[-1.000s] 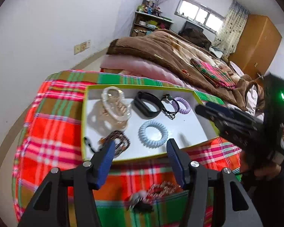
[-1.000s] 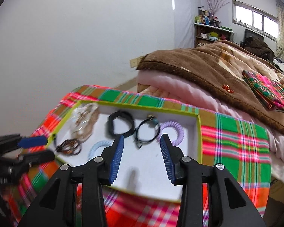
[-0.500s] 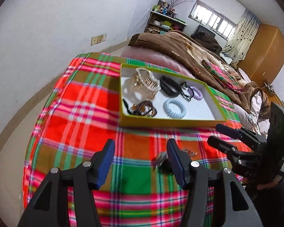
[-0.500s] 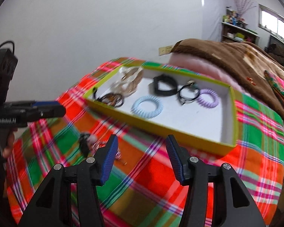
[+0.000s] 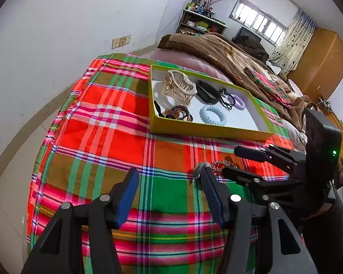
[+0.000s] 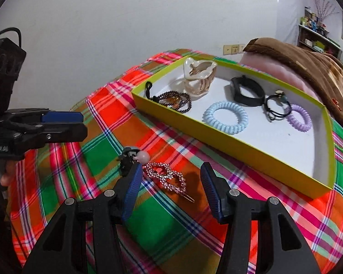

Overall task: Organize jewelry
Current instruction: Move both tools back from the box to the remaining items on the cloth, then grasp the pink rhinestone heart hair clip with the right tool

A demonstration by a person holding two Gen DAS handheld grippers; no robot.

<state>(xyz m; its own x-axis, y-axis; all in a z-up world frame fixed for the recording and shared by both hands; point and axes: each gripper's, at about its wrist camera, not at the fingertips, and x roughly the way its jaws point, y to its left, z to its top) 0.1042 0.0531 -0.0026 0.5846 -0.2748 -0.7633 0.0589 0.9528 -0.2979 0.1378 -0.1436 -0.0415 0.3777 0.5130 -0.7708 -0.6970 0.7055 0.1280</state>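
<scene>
My right gripper [image 6: 169, 183] hangs wide open and empty, over the rhinestone hair clip [image 6: 165, 178] on the plaid cloth [image 6: 171, 228]. Closing carelessly could catch the cloth or nudge the pearl hair tie [image 6: 132, 157] touching it. My left gripper [image 5: 169, 196] is open, empty. Beyond, the yellow tray [image 6: 240, 147] holds the coil ties.

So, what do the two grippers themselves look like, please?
Both look alike. The left gripper and the right gripper each have a matte black angular frame with silver round screws and two blue ribbed fingers. Behind the left one sits a black box with a cable; the right one's box shows a green light.
</scene>
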